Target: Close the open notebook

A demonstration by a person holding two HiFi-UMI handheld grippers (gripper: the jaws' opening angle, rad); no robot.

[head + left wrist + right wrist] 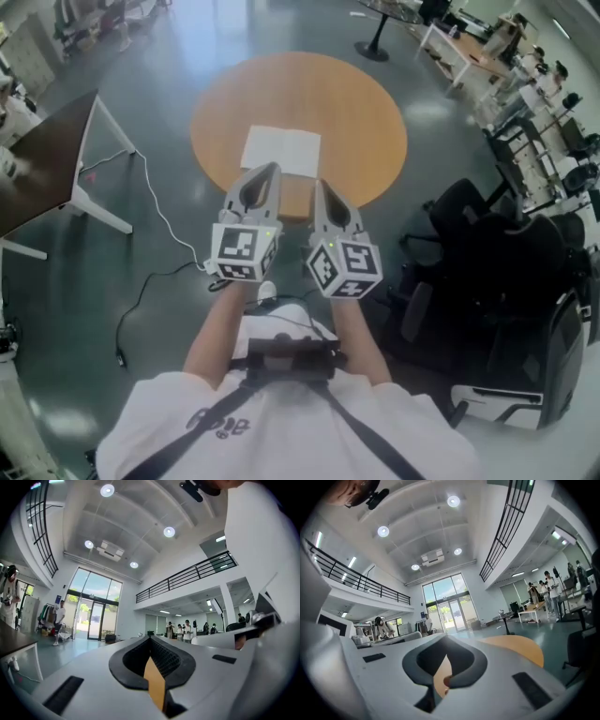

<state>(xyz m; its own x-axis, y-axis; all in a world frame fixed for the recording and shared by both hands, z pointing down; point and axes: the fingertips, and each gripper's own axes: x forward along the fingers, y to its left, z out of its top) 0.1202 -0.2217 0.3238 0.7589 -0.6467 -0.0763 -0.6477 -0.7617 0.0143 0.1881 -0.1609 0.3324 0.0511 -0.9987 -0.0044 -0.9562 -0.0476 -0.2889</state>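
Lying open near the near edge of the round table [361, 103], the notebook [281, 150] shows both white pages flat. The left gripper [272, 170] and right gripper [320, 185] point level toward that edge, side by side (jaws together, empty), probably lined up to flip one half over.

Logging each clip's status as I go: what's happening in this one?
A person in a white shirt holds two grey handheld grippers level, pointed toward a round orange-brown wooden table. The left gripper and the right gripper are both shut and empty. The white notebook lies open and flat on the table just beyond their tips, untouched, so closing it has not started.
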